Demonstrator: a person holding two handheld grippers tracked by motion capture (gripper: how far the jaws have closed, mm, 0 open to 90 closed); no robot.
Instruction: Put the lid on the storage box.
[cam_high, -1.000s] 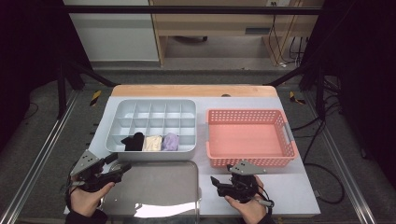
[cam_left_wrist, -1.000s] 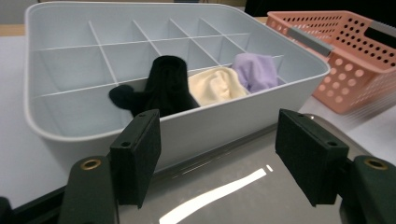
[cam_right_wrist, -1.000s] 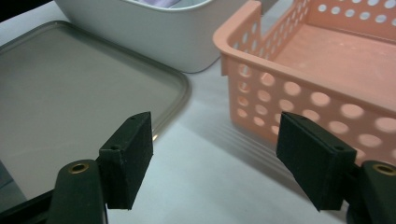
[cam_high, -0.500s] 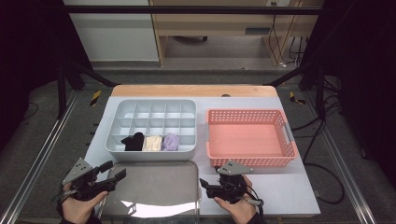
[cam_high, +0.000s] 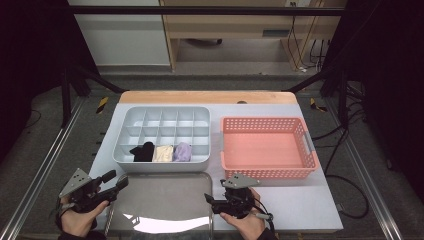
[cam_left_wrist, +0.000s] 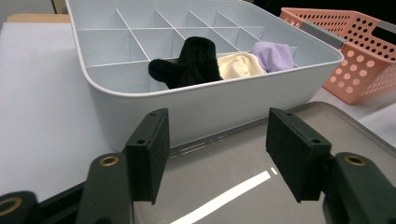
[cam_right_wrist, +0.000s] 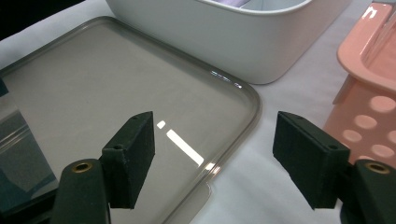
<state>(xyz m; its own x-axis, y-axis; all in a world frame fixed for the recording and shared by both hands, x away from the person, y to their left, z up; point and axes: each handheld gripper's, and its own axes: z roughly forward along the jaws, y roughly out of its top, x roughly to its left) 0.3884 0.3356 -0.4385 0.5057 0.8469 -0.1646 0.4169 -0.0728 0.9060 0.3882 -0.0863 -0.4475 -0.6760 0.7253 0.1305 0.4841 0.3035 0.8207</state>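
Here, bench (cam_high: 310, 205): white top, wooden far edge.
Tray (cam_high: 165, 200): grey, glossy, near edge, just before the divided bin (cam_high: 162, 165).
Left tongs (cam_high: 116, 180): released, over tray's left rim.
Right tongs (cam_high: 208, 199): released, at its right rim.
Basket (cam_high: 267, 172): pink, right.

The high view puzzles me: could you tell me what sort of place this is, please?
Probably a lab or workshop recording station: a table framed by metal rails, cables trailing behind it, and a divided organiser, pink basket and steel tray laid out neatly.

Both hands sit low and well apart, left gripper (cam_high: 116, 181) and right gripper (cam_high: 208, 199) gaping empty
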